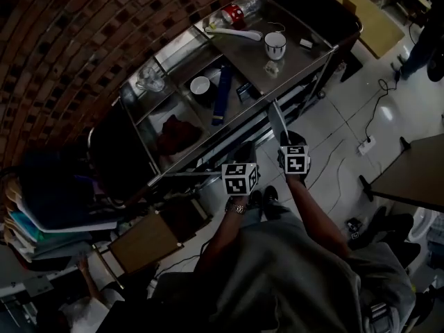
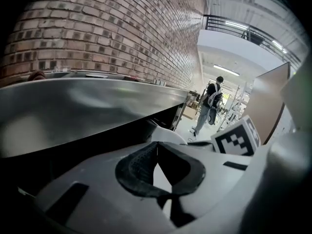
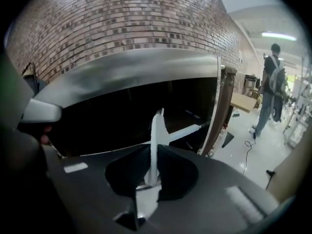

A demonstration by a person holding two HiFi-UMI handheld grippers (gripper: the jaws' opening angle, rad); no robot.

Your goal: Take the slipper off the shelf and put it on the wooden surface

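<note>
A thin, pale slipper [image 1: 276, 120] sticks up edge-on from my right gripper [image 1: 286, 143] at the front edge of the steel shelf cart [image 1: 305, 68]. In the right gripper view the slipper [image 3: 156, 130] is a white strip pinched between the dark jaws of the right gripper [image 3: 155, 152], with the dark lower shelf behind it. My left gripper [image 1: 243, 155] hovers just to the left at the same edge. Its jaws in the left gripper view [image 2: 156, 145] meet with nothing between them. A brown wooden surface [image 1: 146, 241] lies lower left of the cart.
On the cart are a white cup [image 1: 275, 45], a red-labelled bottle [image 1: 232, 14], a white bowl [image 1: 200, 85], a blue object [image 1: 222, 92], a glass [image 1: 151, 78] and a red cloth [image 1: 179, 134]. Cables [image 1: 368, 141] trail over the floor. A person [image 3: 270, 82] walks at right.
</note>
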